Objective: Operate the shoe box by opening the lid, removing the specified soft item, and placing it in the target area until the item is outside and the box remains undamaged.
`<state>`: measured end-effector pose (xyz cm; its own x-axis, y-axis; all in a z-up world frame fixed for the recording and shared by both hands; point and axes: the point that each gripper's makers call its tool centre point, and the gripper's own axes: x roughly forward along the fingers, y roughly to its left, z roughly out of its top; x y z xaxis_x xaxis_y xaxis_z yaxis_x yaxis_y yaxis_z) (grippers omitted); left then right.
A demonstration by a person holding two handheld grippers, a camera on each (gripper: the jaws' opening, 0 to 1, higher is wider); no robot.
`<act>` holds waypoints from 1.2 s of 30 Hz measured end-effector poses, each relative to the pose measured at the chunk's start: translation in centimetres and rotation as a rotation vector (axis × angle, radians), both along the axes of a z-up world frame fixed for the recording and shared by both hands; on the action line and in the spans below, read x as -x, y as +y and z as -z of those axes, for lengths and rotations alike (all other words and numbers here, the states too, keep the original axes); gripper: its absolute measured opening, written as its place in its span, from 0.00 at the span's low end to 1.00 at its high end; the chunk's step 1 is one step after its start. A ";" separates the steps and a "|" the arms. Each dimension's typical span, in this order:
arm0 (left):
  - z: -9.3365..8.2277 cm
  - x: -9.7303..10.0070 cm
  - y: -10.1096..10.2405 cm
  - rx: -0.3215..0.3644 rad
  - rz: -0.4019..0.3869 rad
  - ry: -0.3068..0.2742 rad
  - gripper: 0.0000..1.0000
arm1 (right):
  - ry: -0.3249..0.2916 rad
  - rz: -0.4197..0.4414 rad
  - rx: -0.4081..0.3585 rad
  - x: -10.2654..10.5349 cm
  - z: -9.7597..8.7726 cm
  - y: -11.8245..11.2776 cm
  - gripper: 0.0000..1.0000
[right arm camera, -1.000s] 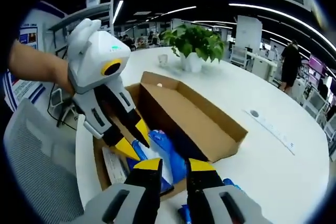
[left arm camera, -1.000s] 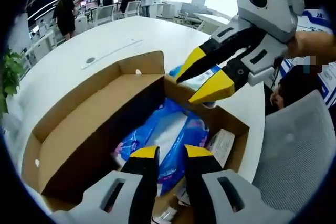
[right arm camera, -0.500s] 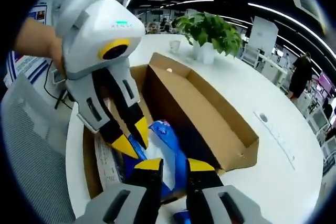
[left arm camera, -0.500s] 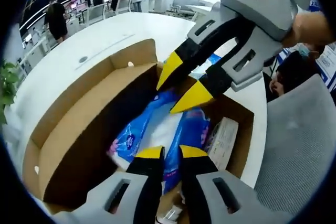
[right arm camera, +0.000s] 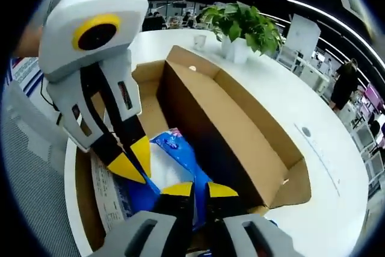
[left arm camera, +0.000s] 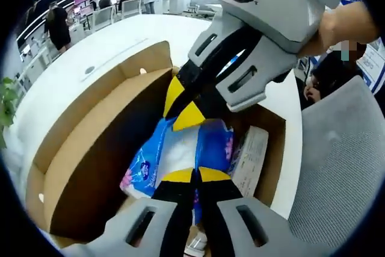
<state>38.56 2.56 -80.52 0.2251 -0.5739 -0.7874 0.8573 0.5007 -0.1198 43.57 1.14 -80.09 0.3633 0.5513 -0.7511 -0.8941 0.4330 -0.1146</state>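
Inside the open shoe box (left arm camera: 90, 142) on the counter (right arm camera: 313, 112): blue soft pack (left arm camera: 180, 154), not yet out. Left tool (left arm camera: 194, 176) clenched at the pack; right tool (right arm camera: 192, 189) nearly closed, grip uncertain. Risks: film tearing, cardboard wall snagged.

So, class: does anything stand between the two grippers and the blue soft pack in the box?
Nothing visible does. The lid is open, and both the left gripper and the right gripper are at the blue soft pack inside the shoe box.
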 end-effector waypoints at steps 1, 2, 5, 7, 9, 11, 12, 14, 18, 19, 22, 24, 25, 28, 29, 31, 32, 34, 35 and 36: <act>-0.1 -0.1 0.0 -0.003 0.004 -0.008 0.00 | 0.003 0.003 -0.003 0.0 0.0 0.0 0.02; -0.1 -0.1 0.0 -0.003 0.008 -0.011 0.00 | 0.005 0.006 -0.003 -0.2 0.1 0.0 0.02; -0.4 -0.2 0.0 -0.003 0.019 -0.024 0.00 | 0.009 0.007 -0.001 -0.4 0.3 0.0 0.01; -0.7 -0.3 -0.1 0.000 0.024 -0.034 0.00 | 0.014 0.011 0.004 -0.5 0.6 0.1 0.00; -0.9 -0.3 -0.1 0.002 0.027 -0.034 0.00 | -0.004 0.001 0.021 -0.7 0.6 -0.1 0.00; -1.1 -0.4 -0.2 0.001 0.029 -0.045 0.00 | -0.002 0.007 0.013 -0.7 0.4 -0.1 0.00; -1.3 -0.5 -0.1 0.000 0.031 -0.050 0.00 | -0.006 0.008 0.010 -0.8 0.3 -0.1 0.00; -1.5 -0.5 -0.1 0.002 0.031 -0.057 0.00 | -0.020 0.010 0.009 -0.9 0.0 -0.1 0.00; -2.2 -0.5 -0.2 0.008 0.032 -0.069 0.00 | -0.034 0.021 -0.001 -1.2 -0.6 -0.3 0.00; -2.4 -0.5 -0.2 0.011 0.033 -0.072 0.00 | -0.036 0.022 -0.003 -1.2 -0.7 -0.4 0.00; -3.0 -0.6 -0.2 0.014 0.037 -0.087 0.00 | -0.043 0.025 -0.014 -1.2 -1.3 -0.5 0.00; -3.4 -0.6 -0.3 0.013 0.041 -0.095 0.00 | -0.050 0.024 -0.019 -1.2 -1.8 -0.4 0.00; -3.6 -0.6 -0.3 0.013 0.044 -0.099 0.00 | -0.051 0.024 -0.020 -1.2 -1.8 -0.4 0.00; -4.2 -0.5 -0.2 0.009 0.051 -0.101 0.00 | -0.052 0.025 -0.032 -1.3 -2.4 -0.3 0.00; -4.3 -0.5 -0.1 0.009 0.052 -0.100 0.00 | -0.053 0.024 -0.035 -1.3 -2.6 -0.3 0.00; -4.7 -0.3 0.0 0.008 0.058 -0.105 0.00 | -0.055 0.023 -0.041 -1.2 -3.1 -0.2 0.00; -4.9 -0.3 0.1 0.008 0.059 -0.108 0.00 | -0.056 0.021 -0.043 -1.2 -3.2 -0.2 0.00; -5.3 -0.1 0.2 0.007 0.063 -0.111 0.00 | -0.062 0.014 -0.050 -1.1 -3.7 0.0 0.00; -5.5 -0.1 0.3 0.006 0.063 -0.110 0.00 | -0.063 0.010 -0.052 -1.0 -4.0 0.0 0.00; -5.7 0.0 0.4 0.003 0.064 -0.108 0.00 | -0.061 0.010 -0.058 -0.9 -4.2 0.1 0.00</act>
